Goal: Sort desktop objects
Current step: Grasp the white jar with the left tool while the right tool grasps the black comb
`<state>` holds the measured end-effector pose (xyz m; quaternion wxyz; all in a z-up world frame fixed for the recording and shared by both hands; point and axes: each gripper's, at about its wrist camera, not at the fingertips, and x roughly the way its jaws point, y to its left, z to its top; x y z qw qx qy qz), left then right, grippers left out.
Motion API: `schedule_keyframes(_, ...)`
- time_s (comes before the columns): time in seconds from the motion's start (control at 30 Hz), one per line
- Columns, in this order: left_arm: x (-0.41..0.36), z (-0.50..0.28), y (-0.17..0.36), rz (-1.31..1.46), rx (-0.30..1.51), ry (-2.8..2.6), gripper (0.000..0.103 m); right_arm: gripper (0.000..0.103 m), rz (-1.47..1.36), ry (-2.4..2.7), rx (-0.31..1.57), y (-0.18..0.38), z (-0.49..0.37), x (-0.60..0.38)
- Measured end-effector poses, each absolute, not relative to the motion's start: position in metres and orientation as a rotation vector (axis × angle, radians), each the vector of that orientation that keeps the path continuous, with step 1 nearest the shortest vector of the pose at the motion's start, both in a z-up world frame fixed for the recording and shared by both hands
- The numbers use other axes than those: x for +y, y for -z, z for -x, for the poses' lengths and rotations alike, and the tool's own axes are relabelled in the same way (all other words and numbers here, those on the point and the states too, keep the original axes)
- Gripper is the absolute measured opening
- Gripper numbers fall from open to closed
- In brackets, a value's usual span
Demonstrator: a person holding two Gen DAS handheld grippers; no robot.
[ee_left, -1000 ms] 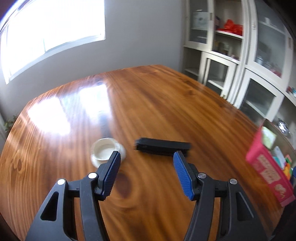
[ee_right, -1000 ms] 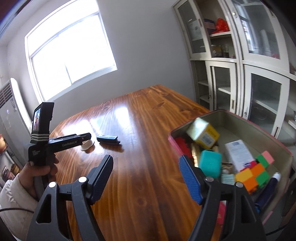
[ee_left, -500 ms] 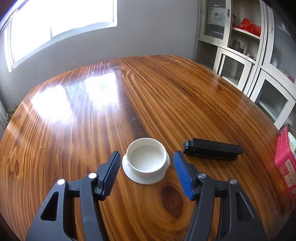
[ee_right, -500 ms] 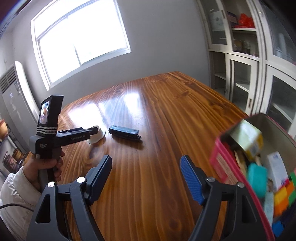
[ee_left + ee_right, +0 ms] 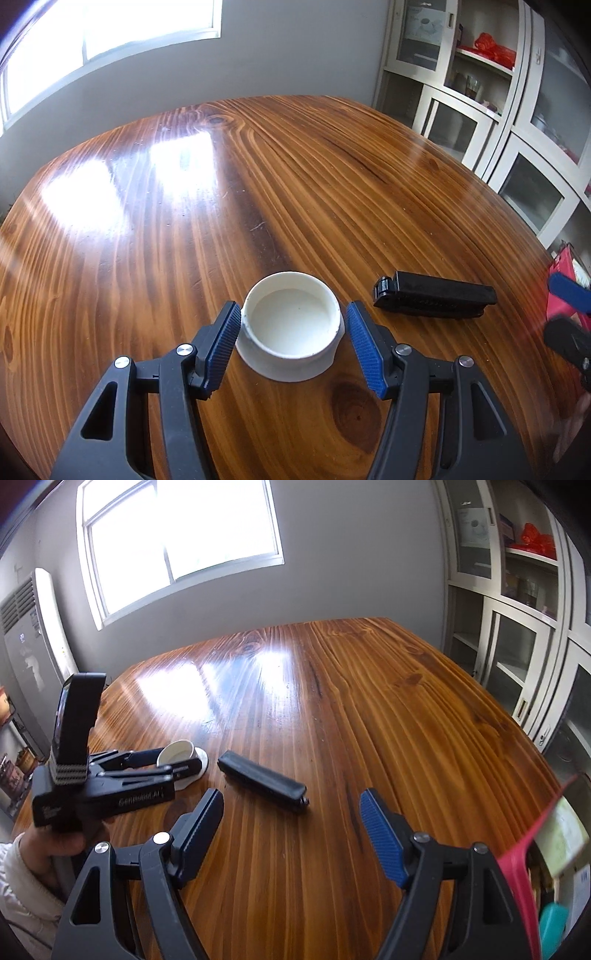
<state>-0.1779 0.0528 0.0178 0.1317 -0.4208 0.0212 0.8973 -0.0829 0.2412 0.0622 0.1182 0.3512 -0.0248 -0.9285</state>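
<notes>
Your daylight comes from the window (image 5: 181, 542), which is blown out to white. It throws hard glare patches across the glossy counter (image 5: 295, 184), washing out the grain there. Both fisheye views bend straight lines and darken at the corners. The pink bin (image 5: 517, 867) at your right edge is smeared.

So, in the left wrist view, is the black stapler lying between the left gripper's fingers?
No. The white cup sits between the left gripper fingers; the black stapler lies off to the right.
</notes>
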Motion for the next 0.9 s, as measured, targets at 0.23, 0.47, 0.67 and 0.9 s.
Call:
schedule_keyframes(0.23,0.055,0.182,-0.017,1.227,0.075,-2.615,0.064,0.08,-1.042,2.69,-0.031,-0.054,0.115,0.228)
schedule_keyframes(0.47,0.051,0.182,-0.017,1.224,0.067,-2.658,0.056,0.08,-1.074,2.606,0.01,-0.044,0.134,0.215)
schedule_keyframes(0.67,0.049,0.179,-0.023,1.183,0.053,-2.705,0.055,0.076,-1.126,2.521,0.03,-0.035,0.152,0.21)
schedule_keyframes(0.9,0.048,0.175,-0.026,1.171,0.046,-2.724,0.055,0.053,-1.18,2.46,0.089,-0.025,0.152,0.199)
